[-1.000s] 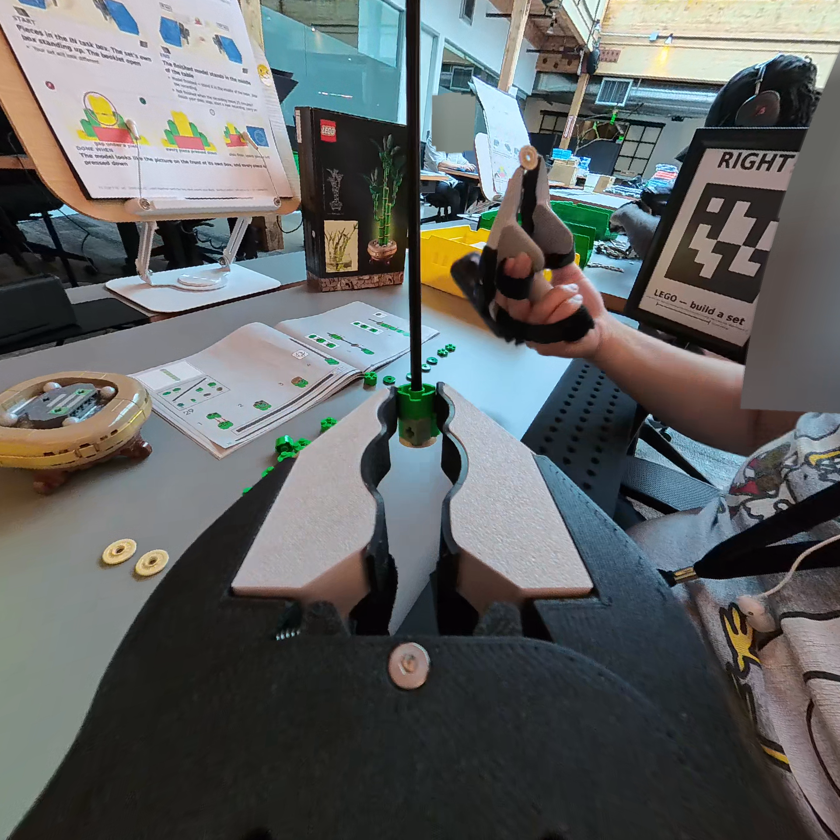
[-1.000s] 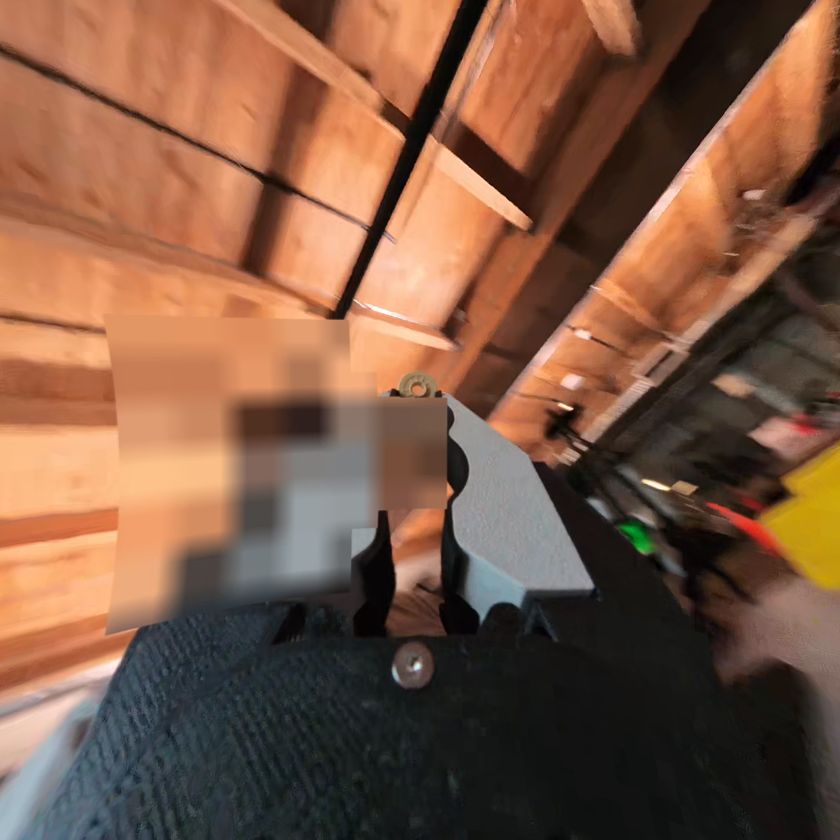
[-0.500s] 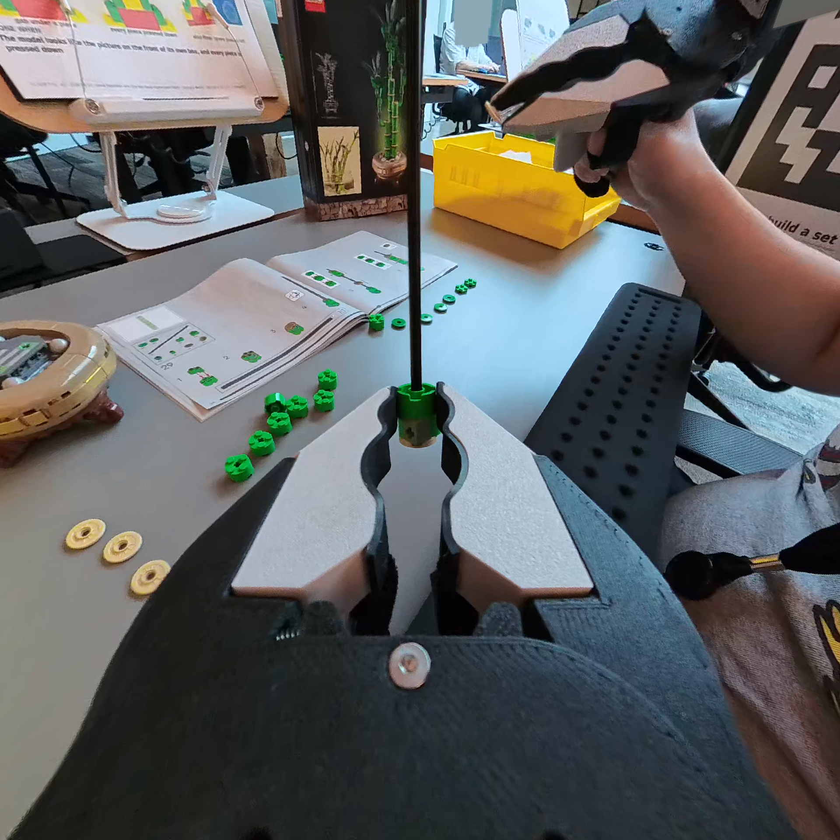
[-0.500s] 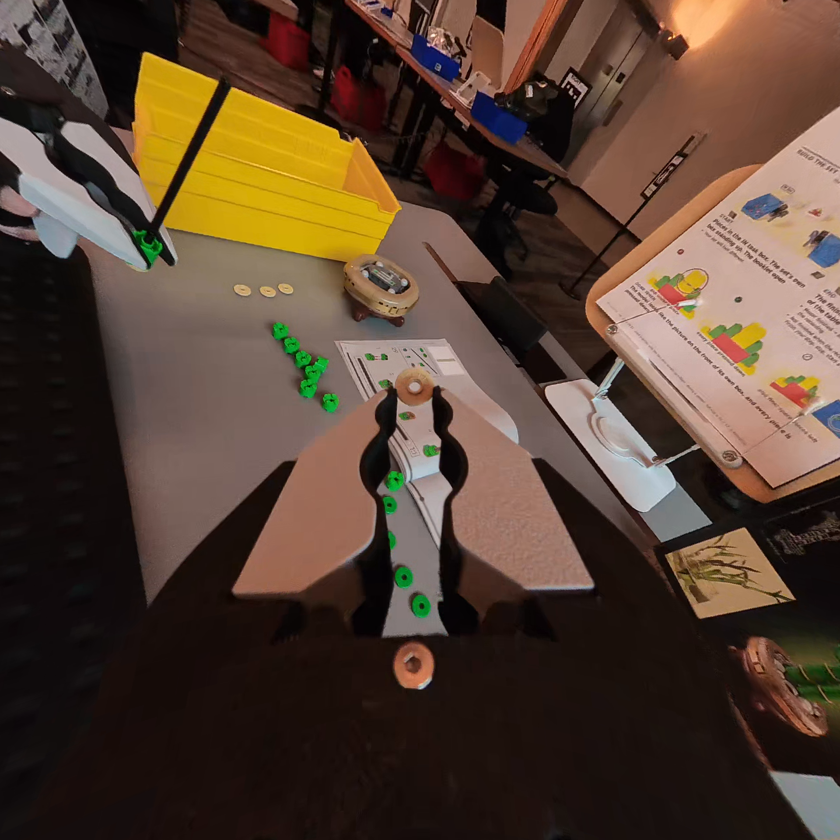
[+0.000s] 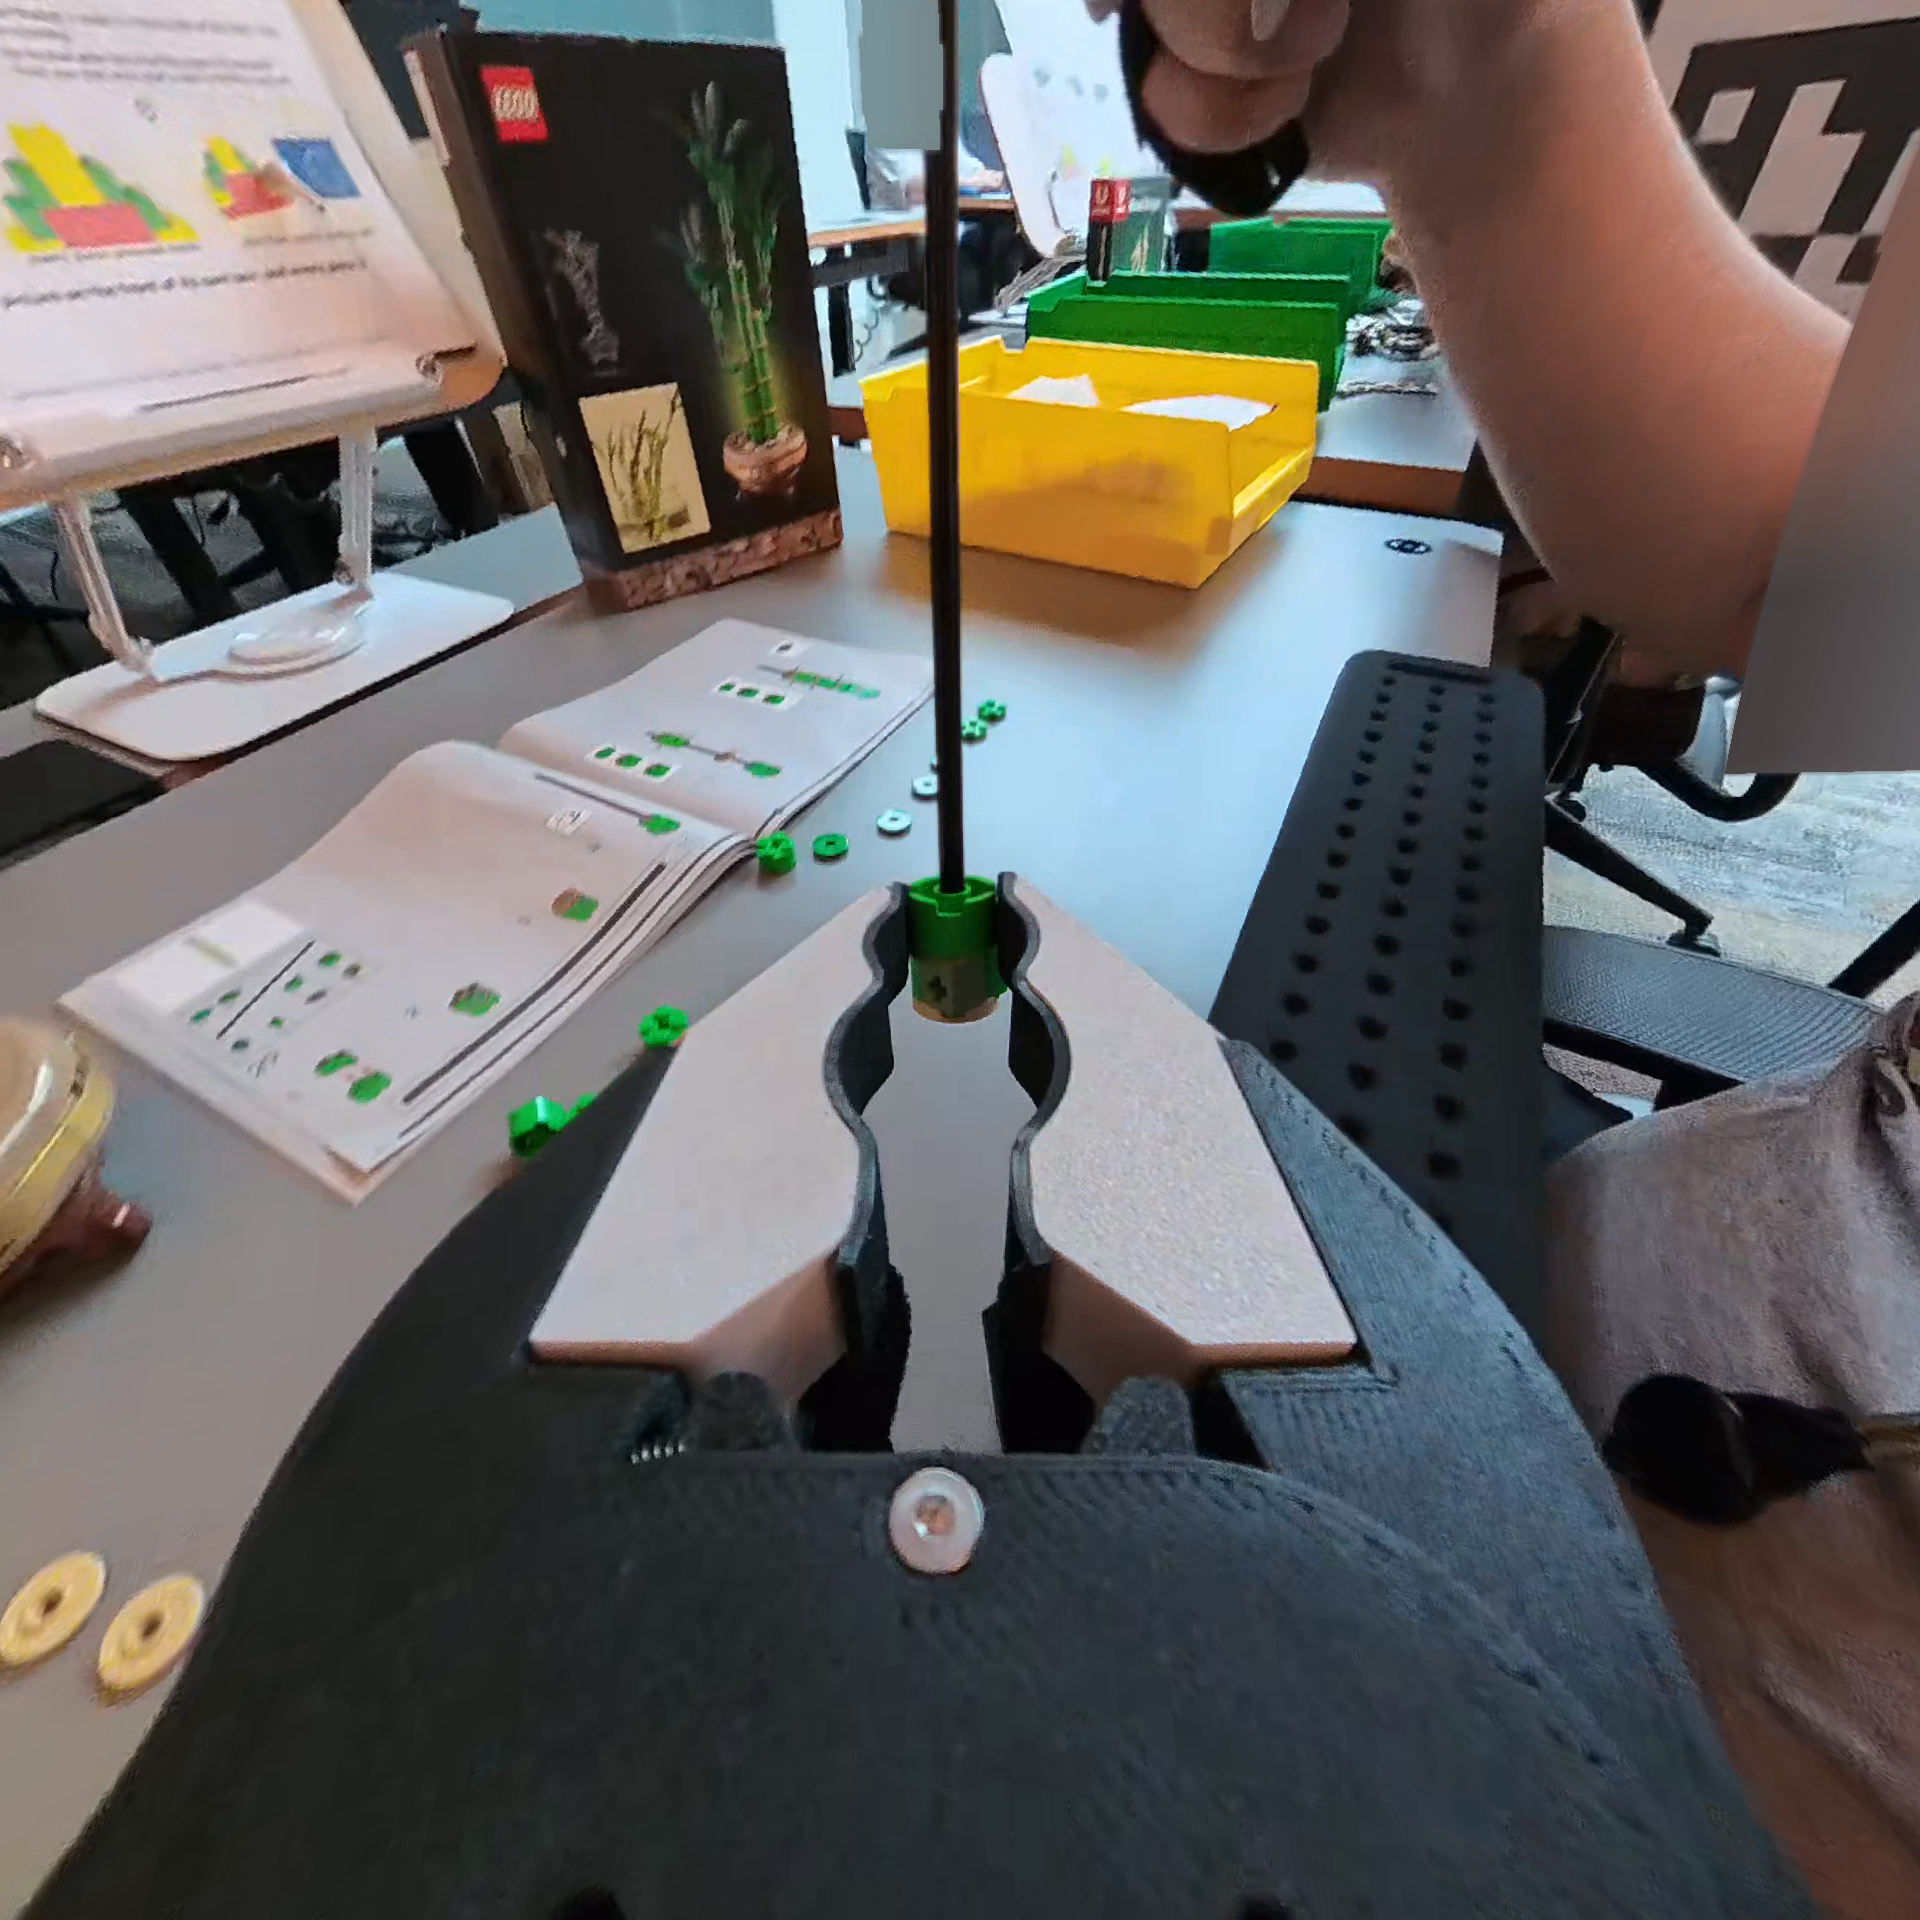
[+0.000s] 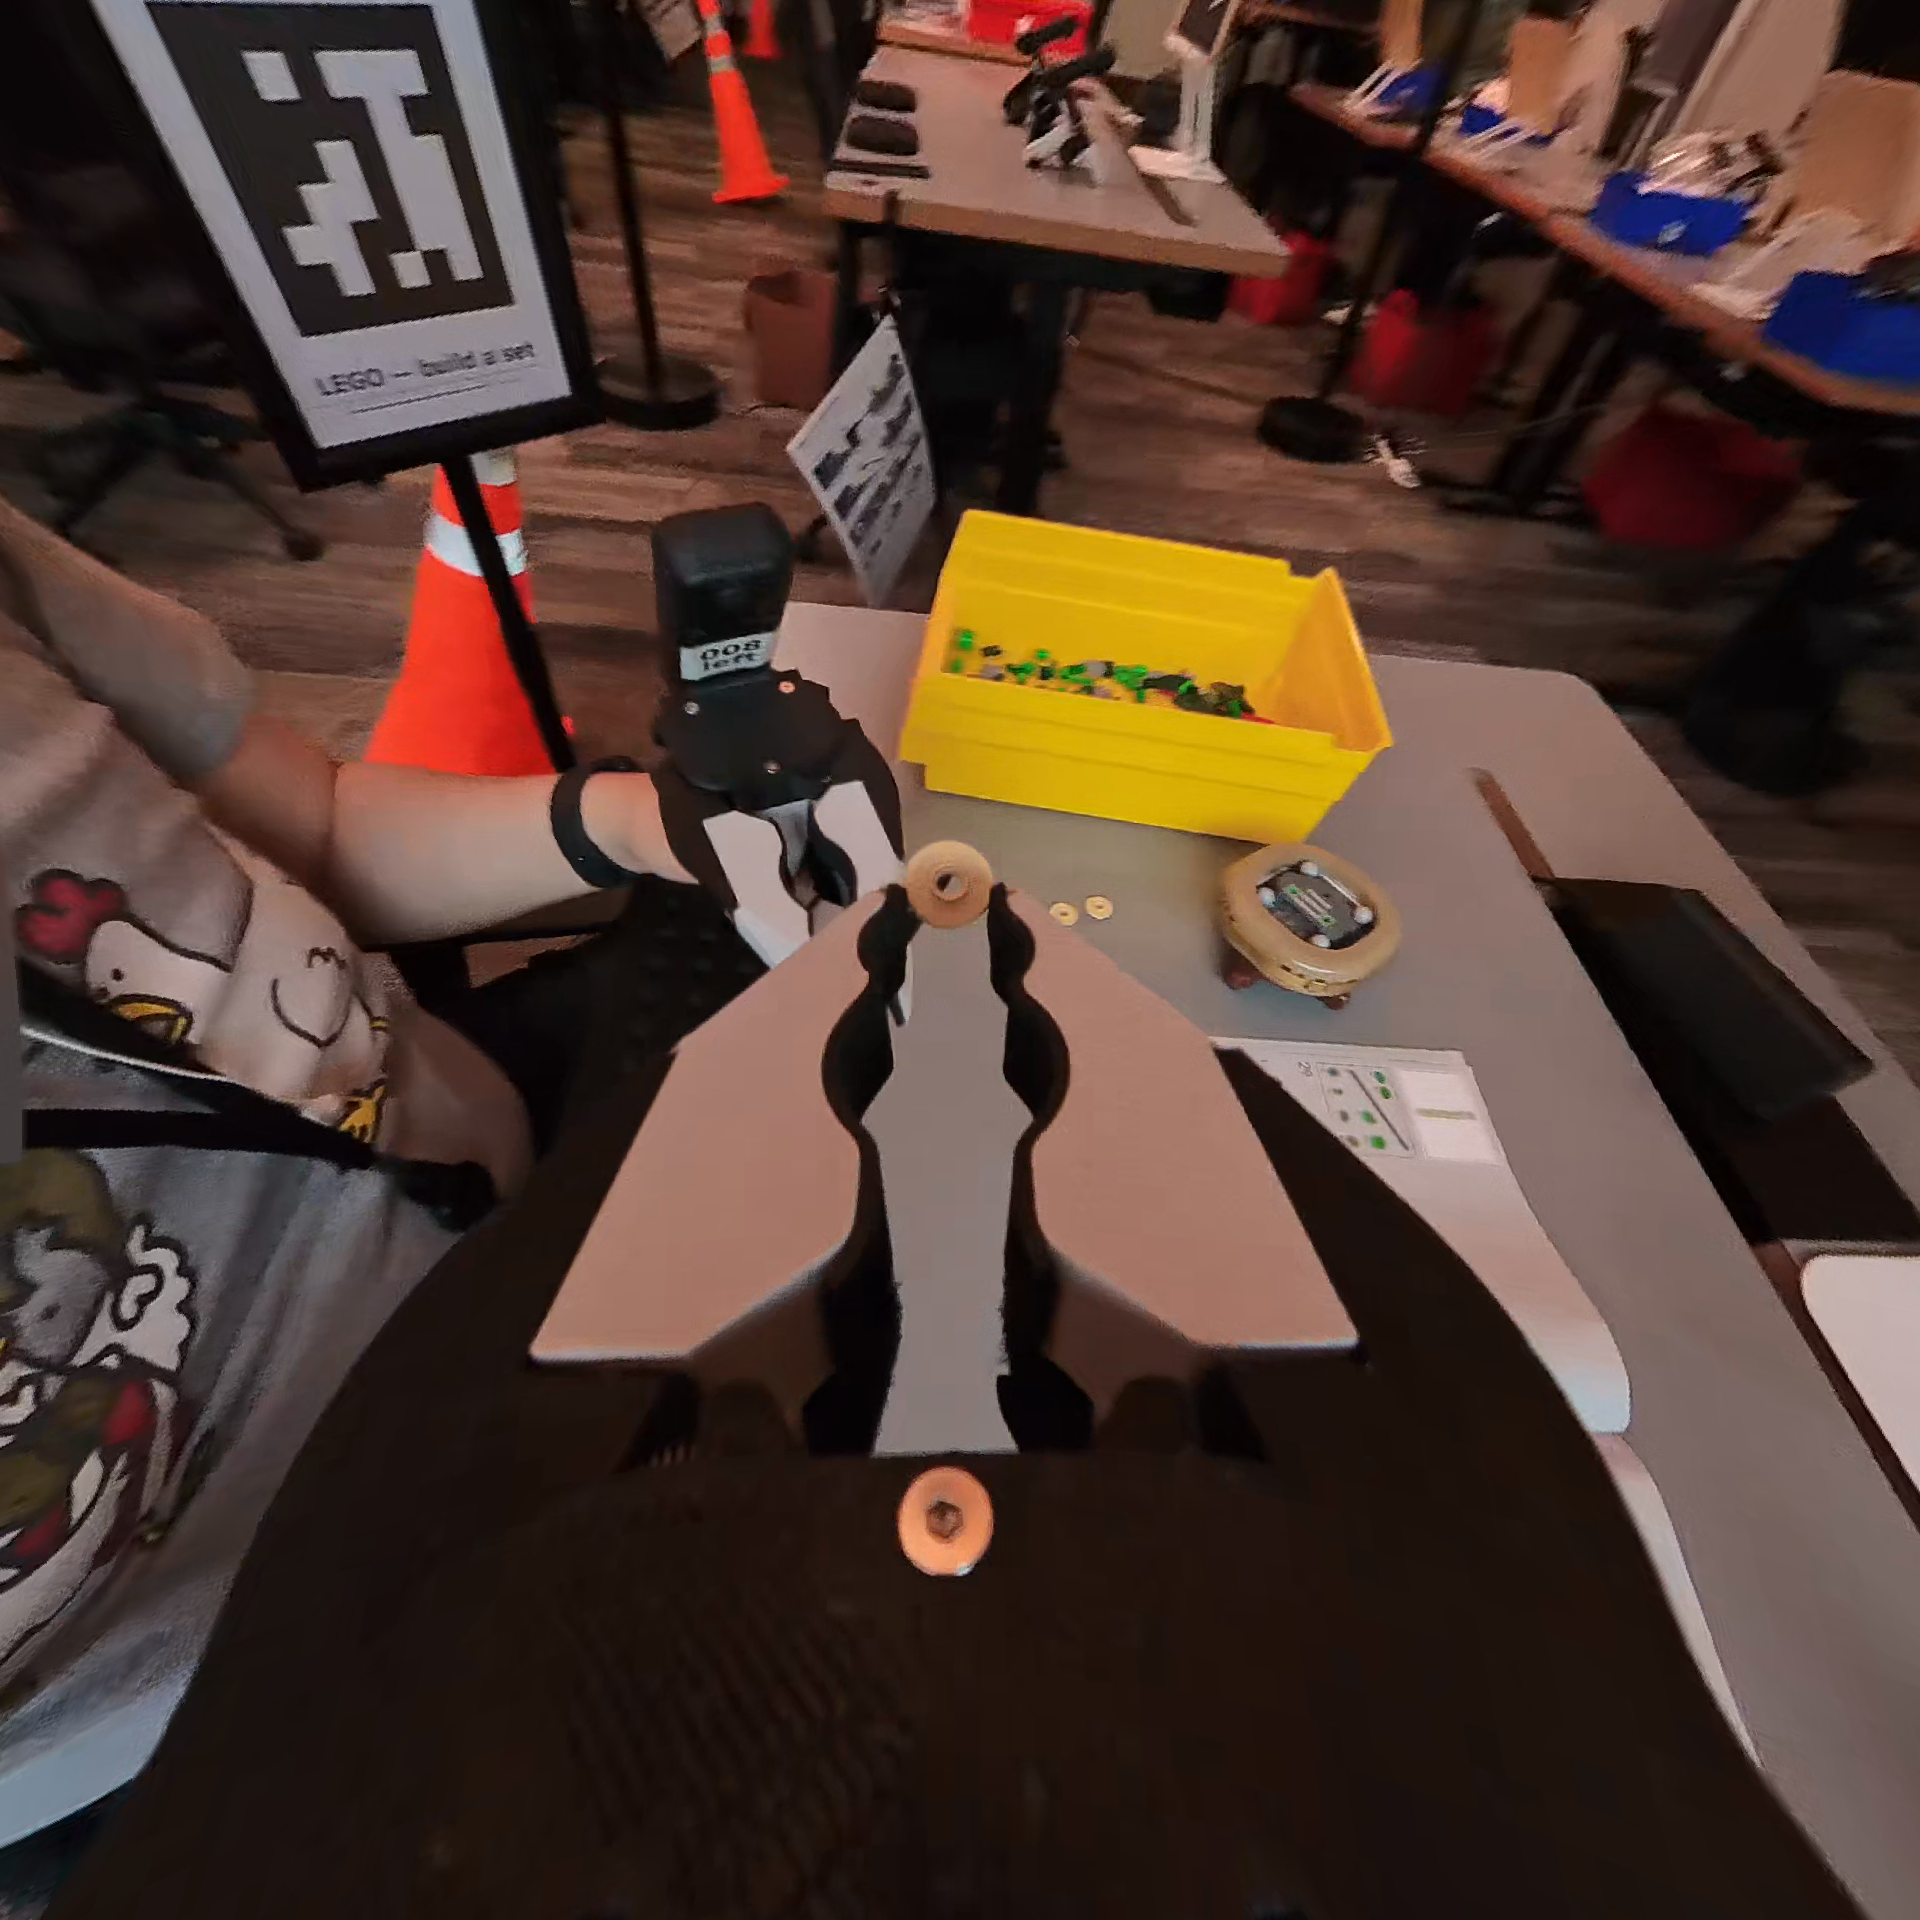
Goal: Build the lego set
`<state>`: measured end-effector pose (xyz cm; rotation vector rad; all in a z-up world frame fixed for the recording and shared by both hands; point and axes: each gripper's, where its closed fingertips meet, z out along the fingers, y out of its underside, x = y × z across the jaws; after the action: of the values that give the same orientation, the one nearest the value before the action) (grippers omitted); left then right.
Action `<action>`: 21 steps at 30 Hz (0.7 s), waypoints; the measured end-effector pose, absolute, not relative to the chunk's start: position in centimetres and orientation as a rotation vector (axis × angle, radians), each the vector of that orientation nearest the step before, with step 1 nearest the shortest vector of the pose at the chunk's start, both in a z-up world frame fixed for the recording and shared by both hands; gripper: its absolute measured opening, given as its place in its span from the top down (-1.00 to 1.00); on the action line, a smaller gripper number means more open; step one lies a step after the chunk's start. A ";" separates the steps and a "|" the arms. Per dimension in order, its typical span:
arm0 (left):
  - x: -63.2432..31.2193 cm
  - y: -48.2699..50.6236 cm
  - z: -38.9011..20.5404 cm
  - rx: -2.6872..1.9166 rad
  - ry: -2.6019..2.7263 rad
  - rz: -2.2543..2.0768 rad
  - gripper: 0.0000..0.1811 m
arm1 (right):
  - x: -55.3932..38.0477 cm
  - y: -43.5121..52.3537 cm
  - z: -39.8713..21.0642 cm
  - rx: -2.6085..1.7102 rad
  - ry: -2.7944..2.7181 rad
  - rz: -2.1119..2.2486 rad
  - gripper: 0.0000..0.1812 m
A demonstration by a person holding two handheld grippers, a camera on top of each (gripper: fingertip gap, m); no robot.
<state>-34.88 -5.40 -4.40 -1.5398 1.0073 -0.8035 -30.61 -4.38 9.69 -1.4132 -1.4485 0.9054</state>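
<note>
My left gripper [image 5: 951,951] is shut on a green round brick [image 5: 949,925] with a tan piece under it, threaded on a long black rod [image 5: 943,436] that stands upright above the grey table [image 5: 1091,748]. My right gripper [image 6: 945,894] is shut on a tan round ring piece [image 6: 945,886] and looks down from above. The left gripper also shows in the right wrist view [image 6: 795,883], just left of the ring. The hand on the right gripper [image 5: 1226,94] is at the top of the left wrist view, near the rod's upper end.
An open instruction booklet [image 5: 499,883] lies on the table with loose green pieces [image 5: 661,1027] beside it. Two tan rings [image 5: 99,1631] lie at the front left. A tan pot base [image 6: 1311,920], a yellow bin [image 6: 1132,686], the set's box [image 5: 644,312] and a black chair armrest [image 5: 1392,894] are around. My right fingertips sit around 15 cm from my left ones.
The right gripper has swung from pointing at the ceiling, across the table, to above the left gripper, still holding the tan ring. The left gripper keeps the rod upright and has shifted slightly.
</note>
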 end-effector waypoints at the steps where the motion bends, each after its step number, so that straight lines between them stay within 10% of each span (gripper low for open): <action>1: -34.6 -5.4 -4.3 -1.527 1.014 -0.799 0.85 | -30.7 -4.2 10.0 -1.416 -1.457 0.904 0.84; 16: -34.7 -5.6 -4.6 -1.515 1.016 -0.753 0.85 | -30.1 -5.9 9.5 -1.163 -1.504 0.625 0.84; 21: -37.8 -5.9 -3.4 -1.510 0.908 -0.800 0.85 | -23.5 -2.7 9.5 -1.247 -1.064 1.152 0.85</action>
<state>-37.81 -5.91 -3.37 -1.5104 0.9076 -0.7997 -23.47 -2.69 9.55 -1.2469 -1.0641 1.1516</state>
